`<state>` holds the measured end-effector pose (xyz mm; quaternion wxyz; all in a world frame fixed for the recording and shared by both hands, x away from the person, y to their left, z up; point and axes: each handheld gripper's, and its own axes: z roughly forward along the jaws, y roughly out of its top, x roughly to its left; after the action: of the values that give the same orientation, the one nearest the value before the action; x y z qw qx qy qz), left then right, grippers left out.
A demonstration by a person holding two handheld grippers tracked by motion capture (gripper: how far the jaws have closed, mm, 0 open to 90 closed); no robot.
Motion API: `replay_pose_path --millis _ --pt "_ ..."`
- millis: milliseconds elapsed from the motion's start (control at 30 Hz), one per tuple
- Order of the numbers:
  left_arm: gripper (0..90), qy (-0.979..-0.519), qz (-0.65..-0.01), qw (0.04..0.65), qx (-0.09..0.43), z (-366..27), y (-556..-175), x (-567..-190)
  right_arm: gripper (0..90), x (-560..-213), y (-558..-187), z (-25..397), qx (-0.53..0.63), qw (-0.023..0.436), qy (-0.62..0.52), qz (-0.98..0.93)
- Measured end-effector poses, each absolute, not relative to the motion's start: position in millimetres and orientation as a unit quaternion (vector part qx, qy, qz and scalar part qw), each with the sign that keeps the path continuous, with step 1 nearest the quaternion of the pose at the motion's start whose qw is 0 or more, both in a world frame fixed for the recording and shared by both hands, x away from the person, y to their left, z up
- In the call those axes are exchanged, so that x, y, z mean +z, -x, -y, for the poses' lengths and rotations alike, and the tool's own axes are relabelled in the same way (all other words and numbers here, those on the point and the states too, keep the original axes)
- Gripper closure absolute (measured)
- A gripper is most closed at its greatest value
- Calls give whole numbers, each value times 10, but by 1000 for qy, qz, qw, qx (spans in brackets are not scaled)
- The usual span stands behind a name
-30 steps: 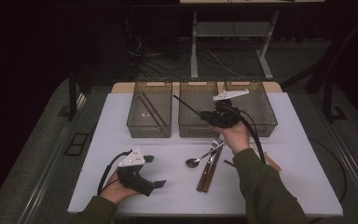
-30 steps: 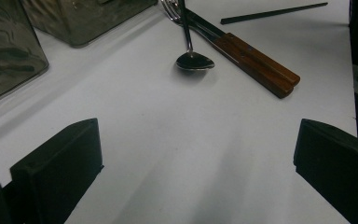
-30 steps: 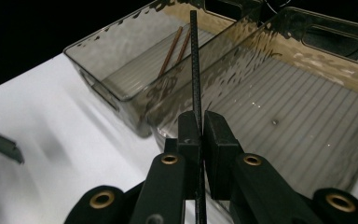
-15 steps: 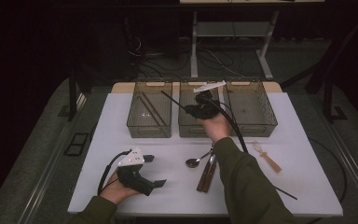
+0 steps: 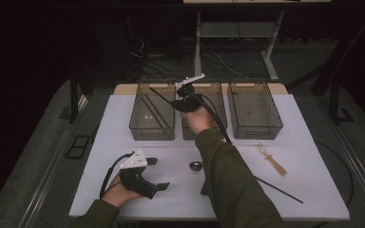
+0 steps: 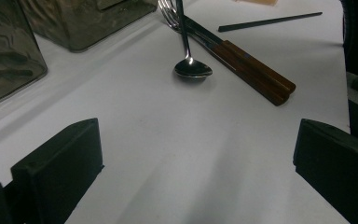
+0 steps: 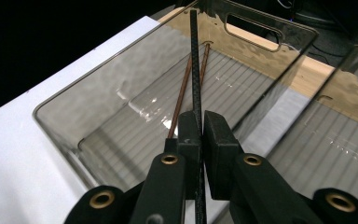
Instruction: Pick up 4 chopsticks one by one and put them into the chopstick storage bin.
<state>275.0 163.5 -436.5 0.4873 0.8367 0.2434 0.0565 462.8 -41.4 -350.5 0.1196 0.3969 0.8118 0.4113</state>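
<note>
My right gripper (image 5: 178, 100) (image 7: 196, 120) hovers at the near right corner of the left clear bin (image 5: 151, 133) (image 7: 98, 78), shut on a black chopstick (image 5: 159, 92) (image 7: 194, 60). The chopstick points out over that bin. Two brown chopsticks (image 7: 182, 91) lie on the bin's ribbed floor. At the front left of the white table (image 5: 123, 118), my left gripper (image 5: 158, 173) (image 6: 198, 140) rests open, with bare tabletop between its jaws. Beyond it lie a metal spoon (image 6: 192, 69) (image 5: 196, 166) and brown-handled cutlery (image 6: 256, 77).
A middle bin (image 5: 217, 95) and a right bin (image 5: 254, 128) stand in the same row at the back. A second black chopstick (image 5: 278, 189) (image 6: 270, 21) and a small wooden-handled utensil (image 5: 272, 161) lie at the front right. The person's right sleeve crosses the table's middle.
My right gripper carried the black chopstick leftward, from in front of the right bin to over the left bin. My left gripper stayed put.
</note>
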Motion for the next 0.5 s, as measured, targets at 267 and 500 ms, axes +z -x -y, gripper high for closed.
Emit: replay_pose_path --millis 267,500 --pt "2 -837 -242 489 56 -1633 -2749 -4362 853 -3576 -4752 181 405 116 -403 -813" --pt "2 -836 -239 491 54 -1632 -2750 -4360 853 -3650 -4832 -28 393 115 -406 -817"
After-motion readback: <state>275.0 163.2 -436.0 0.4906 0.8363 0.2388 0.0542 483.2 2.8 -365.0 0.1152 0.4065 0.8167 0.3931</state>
